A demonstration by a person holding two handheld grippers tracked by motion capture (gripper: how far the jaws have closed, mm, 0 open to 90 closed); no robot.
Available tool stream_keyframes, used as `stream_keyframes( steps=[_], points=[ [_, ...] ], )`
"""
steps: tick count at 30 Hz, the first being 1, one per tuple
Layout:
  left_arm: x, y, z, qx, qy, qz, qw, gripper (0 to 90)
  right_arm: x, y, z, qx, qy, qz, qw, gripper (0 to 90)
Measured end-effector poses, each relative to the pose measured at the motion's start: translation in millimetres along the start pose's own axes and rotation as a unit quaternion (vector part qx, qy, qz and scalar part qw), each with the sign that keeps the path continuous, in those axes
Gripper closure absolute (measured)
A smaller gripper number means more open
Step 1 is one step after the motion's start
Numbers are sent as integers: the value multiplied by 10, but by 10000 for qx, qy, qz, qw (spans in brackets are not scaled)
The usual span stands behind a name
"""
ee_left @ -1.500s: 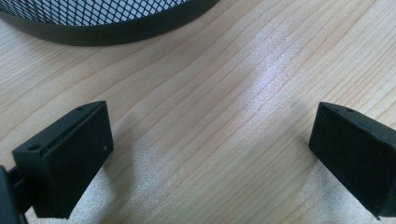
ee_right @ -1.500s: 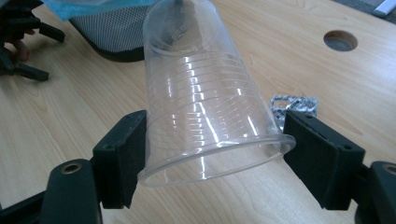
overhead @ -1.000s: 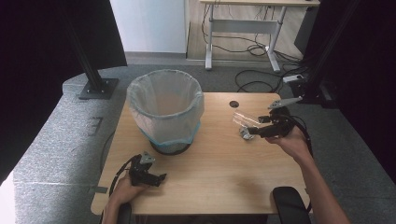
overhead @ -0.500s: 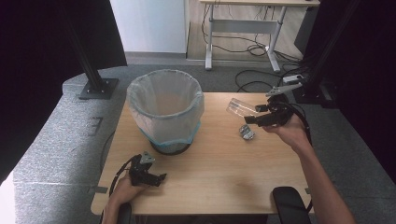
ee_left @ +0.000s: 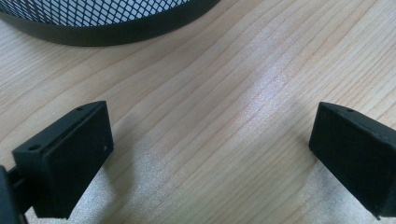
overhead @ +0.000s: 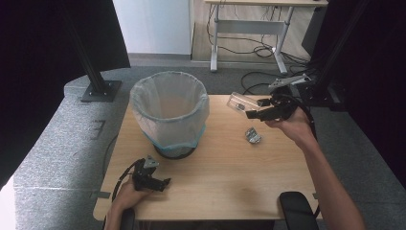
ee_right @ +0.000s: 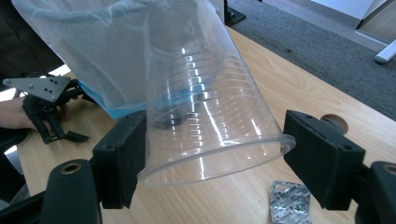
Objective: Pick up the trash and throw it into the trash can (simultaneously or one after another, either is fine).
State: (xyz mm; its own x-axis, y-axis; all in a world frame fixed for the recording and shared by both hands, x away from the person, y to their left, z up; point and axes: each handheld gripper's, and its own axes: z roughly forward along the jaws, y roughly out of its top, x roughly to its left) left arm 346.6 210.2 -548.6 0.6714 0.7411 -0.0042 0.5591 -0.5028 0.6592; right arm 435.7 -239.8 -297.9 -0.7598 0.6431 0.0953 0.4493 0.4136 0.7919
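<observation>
Right claw: jaws clenched on the wide rim of a clear, ribbed, disposable plastic cup, held aloft above the right half of the pale wooden counter, cup on its side with the base pointing toward the black mesh wastebasket lined with a translucent white bag. Handling advice: keep the squeeze light, since thin plastic of this kind probably buckles; carry the cup over the liner's mouth before letting go, base first, clear of the bag's edge. Cup: transparent, tapered, horizontal ridges, rolled lip, apparently empty. Below it lies a silver foil blister pack, well apart from the basket. Left claw: released, jaws wide, resting on the counter near the basket's base.
</observation>
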Motion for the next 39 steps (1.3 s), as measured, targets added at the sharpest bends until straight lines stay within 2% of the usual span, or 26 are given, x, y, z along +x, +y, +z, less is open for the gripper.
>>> stream_keyframes(
  steps=[19,31,39],
  points=[
    [0,0,1,2,-2,-1,10000,0,105,403,45,-70,150,-99,9998,239],
    [1,1,2,3,-5,2,10000,0,205,653,175,-68,230,-216,9995,239],
    [1,1,2,2,-5,1,10000,0,244,776,256,-97,289,-211,9993,239]
  ],
)
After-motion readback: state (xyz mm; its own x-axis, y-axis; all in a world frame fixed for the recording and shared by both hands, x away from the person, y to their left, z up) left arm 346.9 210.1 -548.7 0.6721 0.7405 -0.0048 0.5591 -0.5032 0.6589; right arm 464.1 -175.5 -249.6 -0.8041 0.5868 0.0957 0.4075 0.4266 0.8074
